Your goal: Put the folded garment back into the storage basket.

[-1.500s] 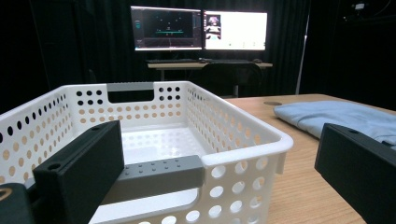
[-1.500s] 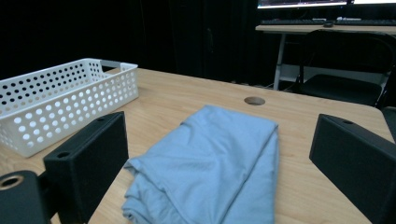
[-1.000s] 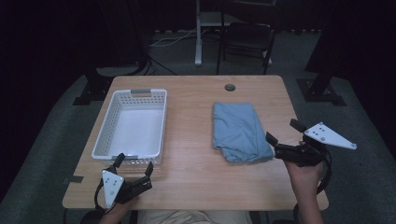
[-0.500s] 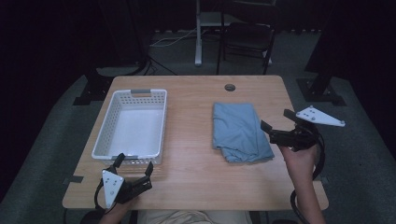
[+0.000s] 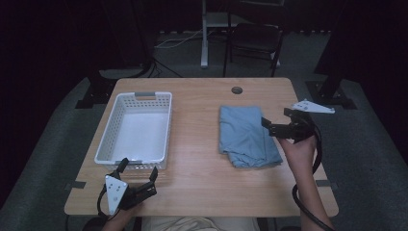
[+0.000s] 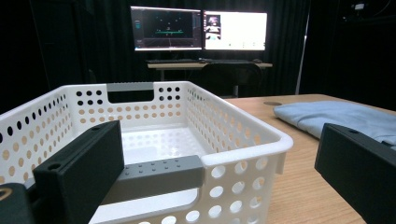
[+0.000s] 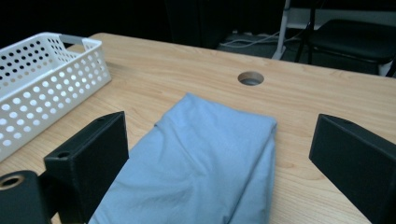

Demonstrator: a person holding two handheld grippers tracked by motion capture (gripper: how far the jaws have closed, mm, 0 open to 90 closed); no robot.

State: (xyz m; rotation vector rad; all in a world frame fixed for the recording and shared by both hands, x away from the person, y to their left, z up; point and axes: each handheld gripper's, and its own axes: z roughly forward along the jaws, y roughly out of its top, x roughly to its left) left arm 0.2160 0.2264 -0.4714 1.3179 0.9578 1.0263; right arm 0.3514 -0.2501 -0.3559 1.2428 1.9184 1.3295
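A folded light-blue cloth [image 5: 246, 135] lies on the right half of the wooden table [image 5: 202, 163]; it also appears in the right gripper view [image 7: 201, 168] and at the edge of the left gripper view [image 6: 341, 116]. My right gripper [image 5: 276, 120] hovers open at the cloth's right edge, jaws wide apart and empty. A white perforated basket [image 5: 136, 130] with grey handles stands empty on the left half. My left gripper [image 5: 138, 169] sits open near the front-left edge, just before the basket's near wall [image 6: 233, 163].
A round cable hole [image 5: 236, 90] is in the table's far edge. A chair [image 5: 255, 38] and a stand stand beyond the table. Two lit monitors [image 6: 198, 29] glow on a desk in the left gripper view. Bare wood lies between basket and cloth.
My right gripper has moved away from the table's front, toward the far side, along the cloth's right edge, staying open. The left gripper, basket and cloth have not moved.
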